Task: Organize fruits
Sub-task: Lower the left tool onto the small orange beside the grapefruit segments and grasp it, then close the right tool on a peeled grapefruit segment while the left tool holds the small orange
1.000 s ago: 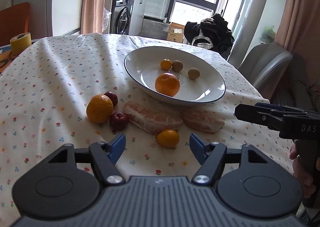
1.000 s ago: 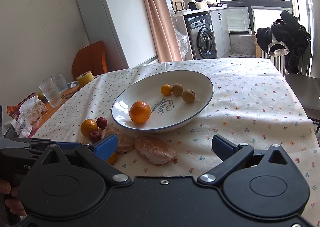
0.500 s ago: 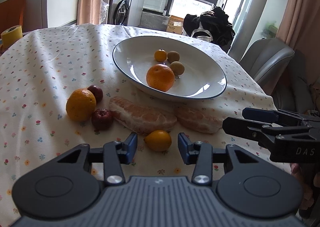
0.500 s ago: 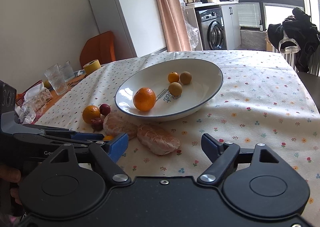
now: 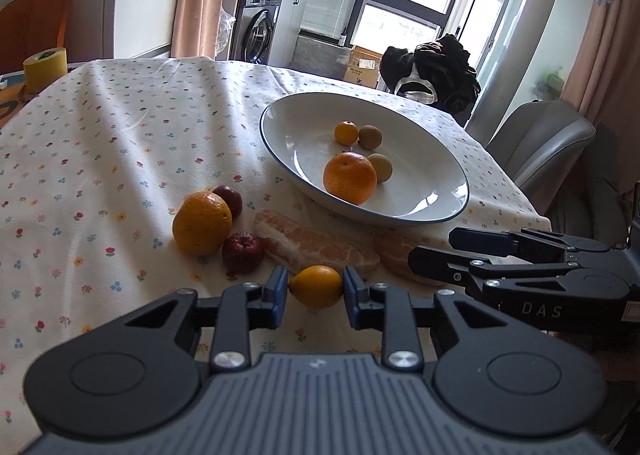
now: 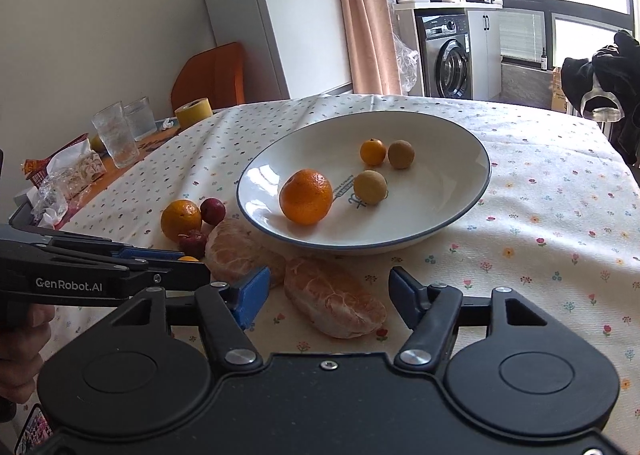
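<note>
The left tool [image 5: 316,289] has its blue pads pressed on either side of a small yellow-orange citrus [image 5: 316,286], a kumquat-like fruit, which sits low over the floral tablecloth at the near edge of the worktop [image 5: 100,143]; whether it has left the cloth cannot be told. The white blue-rimmed bowl [image 5: 424,215] lies ahead and to the right of this tool, beyond the two peeled citrus pieces, so the carry, as I judge it, goes forward, up over the long peeled segment [image 5: 316,245] and across the near rim. The held fruit is nearly round, with its slightly longer axis running across between the pads, so the grip looks square on it

The right tool [image 6: 326,295] is spread wide and holds nothing. Straight ahead of it, between the lines of its two fingers, lies the other peeled citrus half [image 6: 334,301], long axis slanting from far-left to near-right. That piece is plainly nearer the right tool than the left, and the bowl stands just behind it

In the bowl already: a mandarin [image 5: 350,178], a small orange citrus [image 5: 346,133] and two tan round fruits. On the cloth to the left wait an orange [image 5: 202,223] and two dark red fruits [image 5: 243,253], touching or nearly so

The risk I see is the two tools crowding each other, since the right one reaches across just beside the left
</note>
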